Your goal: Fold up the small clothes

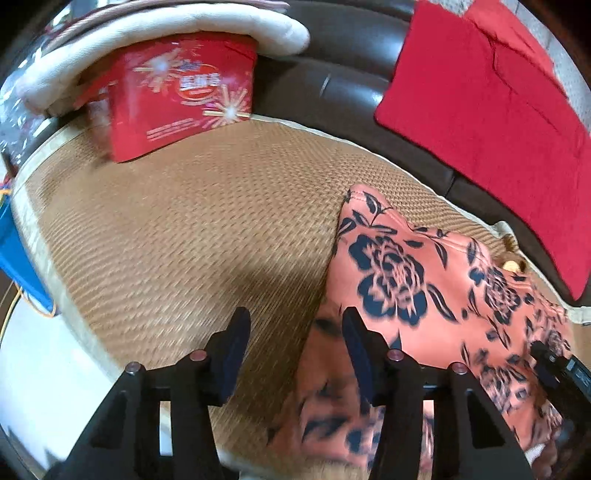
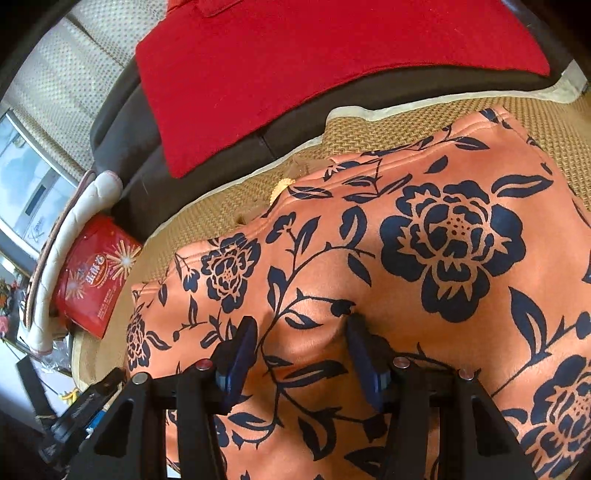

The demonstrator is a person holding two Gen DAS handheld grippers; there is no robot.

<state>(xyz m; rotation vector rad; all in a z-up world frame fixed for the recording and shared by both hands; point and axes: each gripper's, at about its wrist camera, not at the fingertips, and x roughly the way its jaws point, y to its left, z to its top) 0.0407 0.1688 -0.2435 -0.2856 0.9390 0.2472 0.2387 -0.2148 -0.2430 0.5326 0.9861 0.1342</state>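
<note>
Orange garment (image 2: pixel 424 258) with dark floral print lies rumpled, partly folded.

Both wrist cameras look steeply down (close) at the floral garment (image 1: pixel 424 280) (image 2: pixel 406 258).

- The only print I can find stands on the red gift bag (image 1: pixel 181 96), which leans under the white cushion (image 1: pixel 177 29) at the far edge of the woven mat (image 1: pixel 184 206).
- On the bag's face, amid gold and white firework bursts, I see an orange oval emblem holding a few pale characters; they are too blurred for me to read.
- Below that emblem, near the bag's bottom edge, run two or three lines of small pale print, also illegible.
- From my right side the same bag (image 2: pixel 98 284) shows the emblem and the small lines again, tilted, and I still cannot make out a single character.
</note>
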